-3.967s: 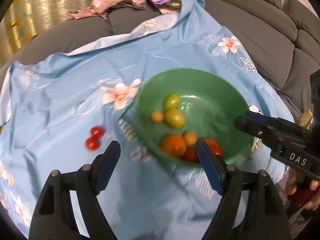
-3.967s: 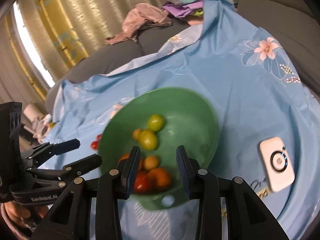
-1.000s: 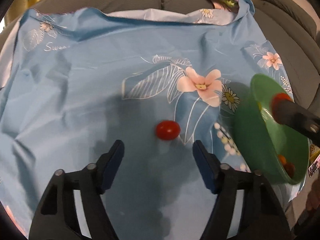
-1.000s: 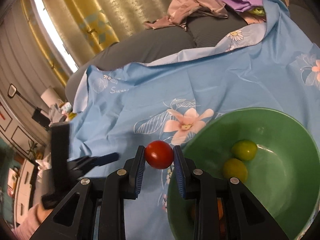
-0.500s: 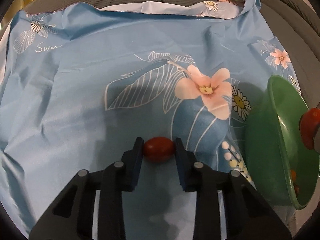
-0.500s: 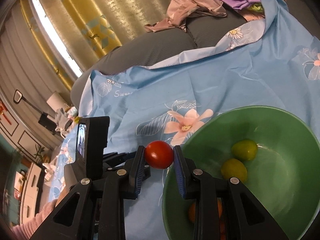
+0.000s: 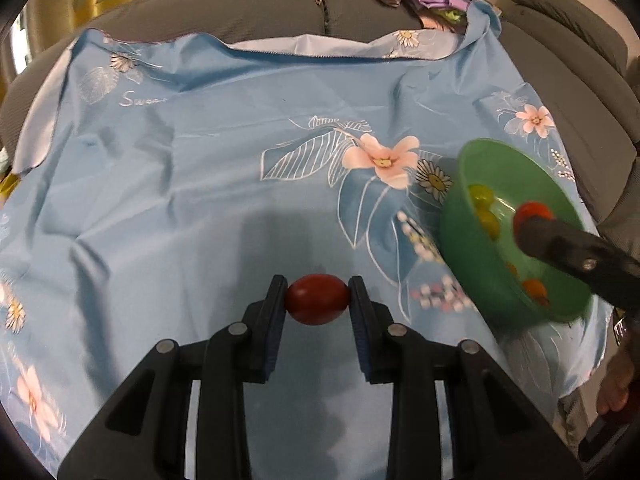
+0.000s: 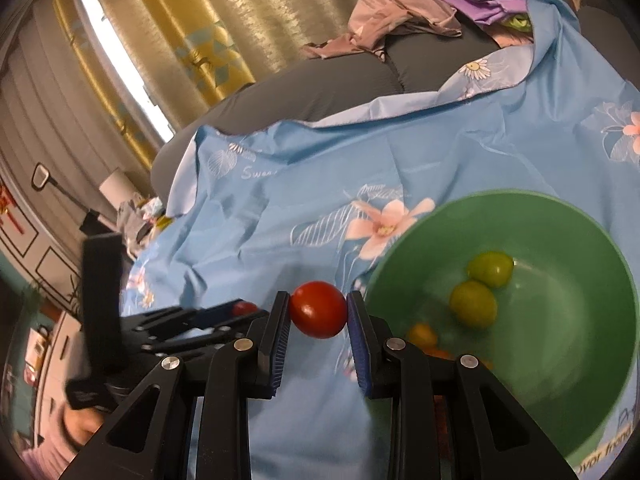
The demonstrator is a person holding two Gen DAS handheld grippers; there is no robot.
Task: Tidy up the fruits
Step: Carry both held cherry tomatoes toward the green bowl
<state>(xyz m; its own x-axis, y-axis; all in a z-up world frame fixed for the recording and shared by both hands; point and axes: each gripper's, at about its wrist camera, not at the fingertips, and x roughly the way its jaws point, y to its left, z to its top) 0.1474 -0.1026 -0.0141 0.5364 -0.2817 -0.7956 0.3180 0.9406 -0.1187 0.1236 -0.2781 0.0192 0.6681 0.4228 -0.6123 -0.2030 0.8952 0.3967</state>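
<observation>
Bowl (image 8: 560, 360) sits tilted on loose cloth (image 7: 200, 160) — a bump could spill it. Both grippers clenched: left (image 7: 318, 300) on tomato (image 7: 318, 299), right (image 8: 318, 310) on another (image 8: 318, 309), beside the rim — round, could squirt out.

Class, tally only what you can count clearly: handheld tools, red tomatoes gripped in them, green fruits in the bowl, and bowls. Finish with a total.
tools, left tool and right tool: 2
red tomatoes, one gripped in each tool: 2
green fruits: 2
green bowl: 1
Total: 7
</observation>
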